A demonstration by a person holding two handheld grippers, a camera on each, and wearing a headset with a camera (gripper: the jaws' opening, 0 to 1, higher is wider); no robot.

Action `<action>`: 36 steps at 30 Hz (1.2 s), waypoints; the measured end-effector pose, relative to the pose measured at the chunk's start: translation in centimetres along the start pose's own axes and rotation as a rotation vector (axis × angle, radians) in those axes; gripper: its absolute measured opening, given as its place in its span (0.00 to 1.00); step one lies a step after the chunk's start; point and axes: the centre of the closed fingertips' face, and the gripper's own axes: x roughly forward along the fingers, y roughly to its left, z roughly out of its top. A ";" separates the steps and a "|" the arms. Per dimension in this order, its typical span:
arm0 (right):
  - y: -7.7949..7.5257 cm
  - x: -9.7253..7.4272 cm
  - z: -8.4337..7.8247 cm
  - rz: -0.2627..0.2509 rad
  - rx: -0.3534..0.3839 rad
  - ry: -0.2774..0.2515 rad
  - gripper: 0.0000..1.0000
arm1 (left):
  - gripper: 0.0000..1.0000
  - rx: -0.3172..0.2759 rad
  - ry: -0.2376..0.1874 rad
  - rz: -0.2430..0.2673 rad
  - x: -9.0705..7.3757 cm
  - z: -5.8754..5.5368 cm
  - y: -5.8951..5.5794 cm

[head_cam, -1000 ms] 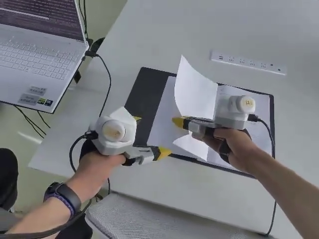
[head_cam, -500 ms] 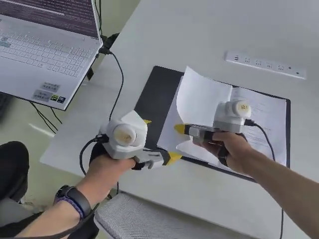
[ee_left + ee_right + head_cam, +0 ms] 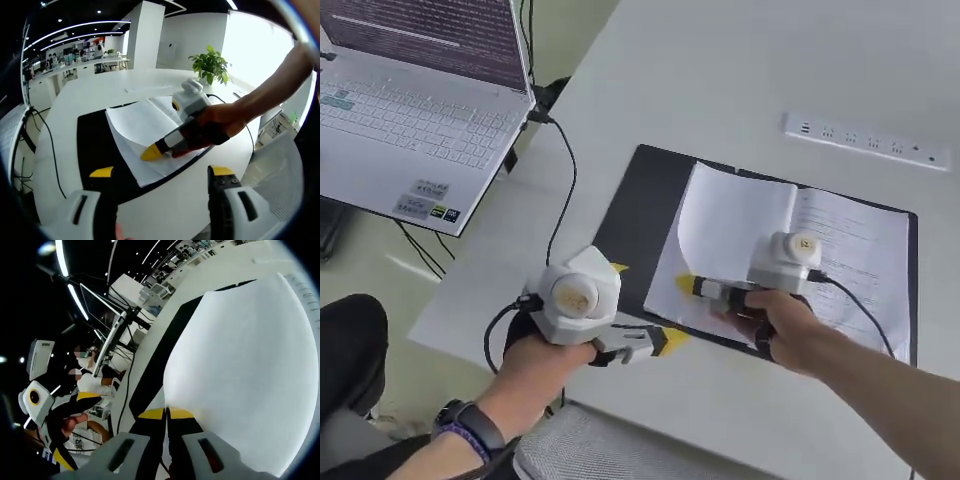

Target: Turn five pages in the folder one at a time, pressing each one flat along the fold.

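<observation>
White bench (image 3: 720, 60) in a bright open office, with an open laptop (image 3: 410, 110) at its far left and a power strip (image 3: 865, 140) at its far right. Between them a black folder (image 3: 635, 195) lies open, with printed sheets on its right side. The right hand-held gripper (image 3: 685, 286) has its jaws closed on the near edge of one page (image 3: 730, 225), which bows low over the fold and leans left. The left hand-held gripper (image 3: 670, 340) hovers at the bench's near edge, just beside the folder, jaws wide apart and holding nothing. This looks like a page in mid-turn; which of the five it is cannot be told. The next move calls for laying the page on the left side, releasing it, then pressing it flat along the fold.
</observation>
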 end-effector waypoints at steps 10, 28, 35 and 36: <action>-0.7 0.3 0.2 -0.005 -0.005 -0.003 0.01 | 0.73 0.002 0.004 -0.009 0.4 0.1 -0.6; 1.1 -2.2 1.1 0.041 -0.049 -0.056 0.30 | 0.64 -0.004 0.012 -0.009 1.8 0.8 0.2; 1.4 -5.3 3.1 0.045 -0.112 -0.106 0.32 | 0.54 -0.004 0.009 -0.009 3.0 1.5 0.5; 1.3 -5.7 3.3 0.040 -0.116 -0.113 0.32 | 0.52 -0.002 0.009 -0.009 3.3 1.6 0.5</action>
